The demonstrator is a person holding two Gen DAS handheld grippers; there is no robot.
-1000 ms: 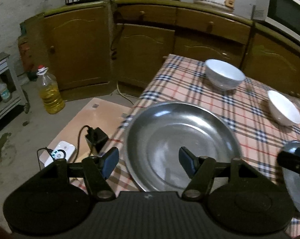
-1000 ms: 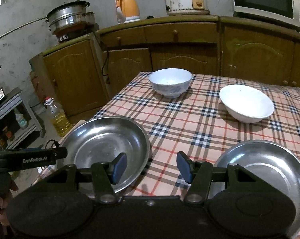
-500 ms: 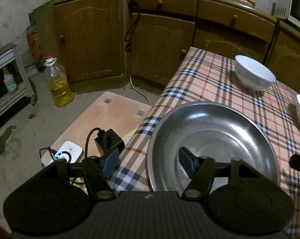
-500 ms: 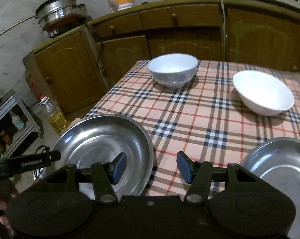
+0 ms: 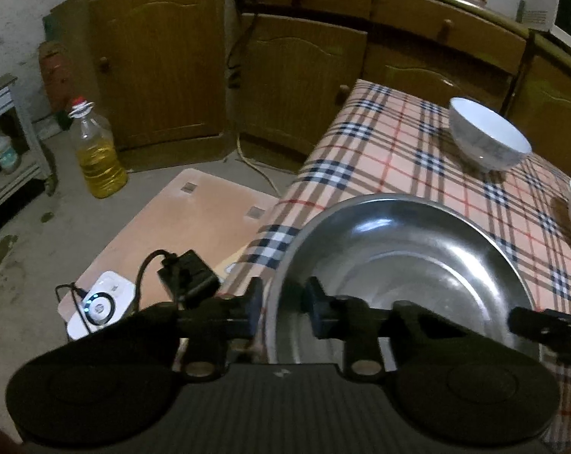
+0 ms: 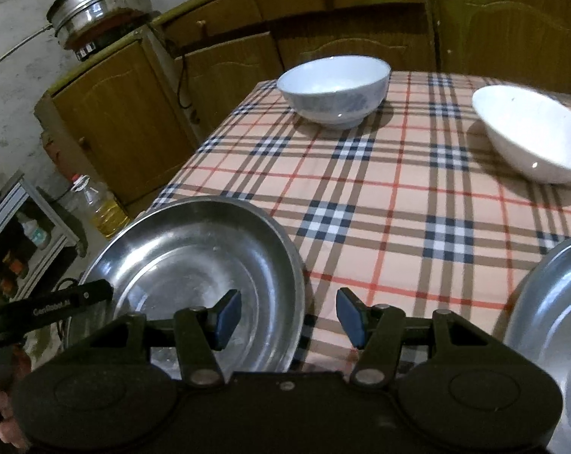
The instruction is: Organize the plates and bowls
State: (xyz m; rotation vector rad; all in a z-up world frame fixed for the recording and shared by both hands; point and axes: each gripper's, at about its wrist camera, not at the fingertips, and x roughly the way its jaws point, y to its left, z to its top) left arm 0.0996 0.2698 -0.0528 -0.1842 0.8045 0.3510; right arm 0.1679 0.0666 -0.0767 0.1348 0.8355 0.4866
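At the near corner of the checked table [image 6: 391,196], the left gripper [image 5: 281,308] has its two blue pads narrowed on either side of the near left rim of a steel plate [image 5: 399,261]. The rim sits between the pads, but the frame is blurred there, so the jaws seem about to pinch it and not yet firmly closed. That plate lies flat, its edge close to the table's corner. The right gripper [image 6: 287,314] hovers wide open and empty over the cloth, just beside the same plate's right edge. A second steel plate [image 6: 550,302] lies at the right, and a patterned bowl [image 6: 333,89] and a plain white bowl [image 6: 531,136] stand well apart at the far side.

The step in hand looks like gripping the first plate for stacking. Next the left jaws should close fully on the rim, then lift the plate level and carry it over the second plate; a thin, slick rim could slip or tilt.
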